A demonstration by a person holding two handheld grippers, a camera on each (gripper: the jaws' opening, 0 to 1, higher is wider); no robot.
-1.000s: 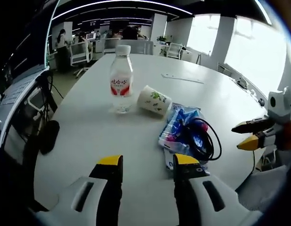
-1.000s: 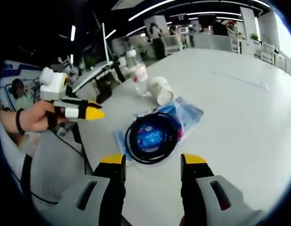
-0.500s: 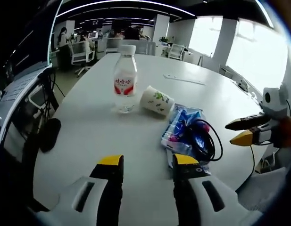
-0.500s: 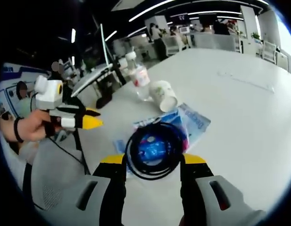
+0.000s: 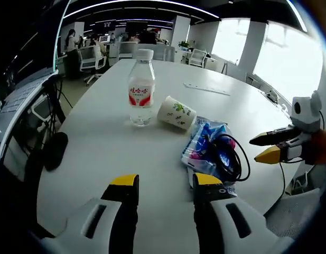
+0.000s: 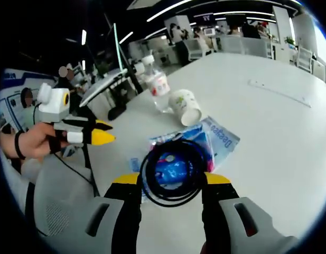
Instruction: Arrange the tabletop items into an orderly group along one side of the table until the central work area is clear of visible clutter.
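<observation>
On the white oval surface (image 5: 99,143), a clear plastic water bottle with a red label and white cap (image 5: 141,89) is seen standing upright, and this bottle is taken as the landmark. Just beside the bottle, a white paper cup with a green leaf print (image 5: 176,112) lies on its side with its mouth turned away from the bottle. Beyond the cup, further from the bottle, a flat blue plastic packet (image 6: 218,138) lies on the surface, and a coiled black cable (image 6: 173,170) rests on top of it. The right gripper (image 6: 172,181) is held open and empty, its jaws set on either side of the cable coil from above; whether they touch it cannot be told. The left gripper (image 5: 161,182) is also open and empty, held above bare surface, well short of the bottle. The cable is judged light and floppy, so a pinch across several bunched loops at one side of the coil should lift it whole. The packet is judged thin, soft and slippery, best taken by an edge. The cup is judged light and easily crushed, its rim being the safest hold. The bottle, if full, is the heaviest thing and would be gripped at its waist.
</observation>
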